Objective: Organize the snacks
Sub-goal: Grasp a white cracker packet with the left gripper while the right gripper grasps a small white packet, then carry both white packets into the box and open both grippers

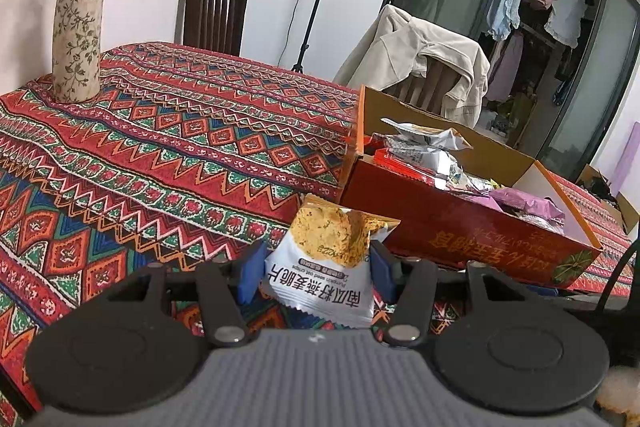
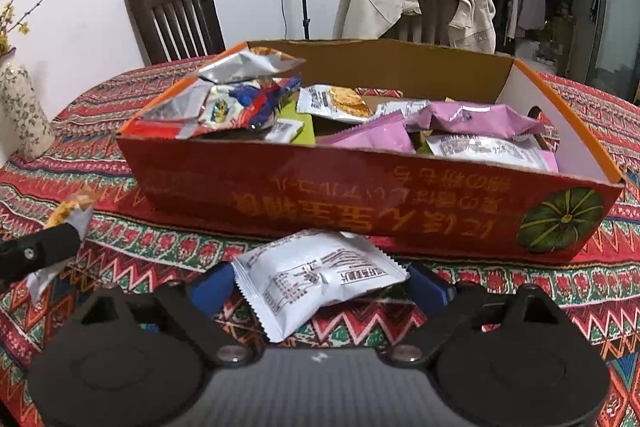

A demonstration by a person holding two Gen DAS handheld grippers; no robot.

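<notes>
Glossy plastic snack packet [image 1: 320,267]; matt cardboard box [image 2: 360,203]; woven cloth on the surface [image 1: 160,147]; vase [image 1: 76,35], upper left, likely glazed ceramic.

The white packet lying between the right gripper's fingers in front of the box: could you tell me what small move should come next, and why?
Probably close the right gripper on the white packet. The packet lies on the tablecloth between the blue pads, which do not appear to press it yet, just in front of the snack box.
</notes>
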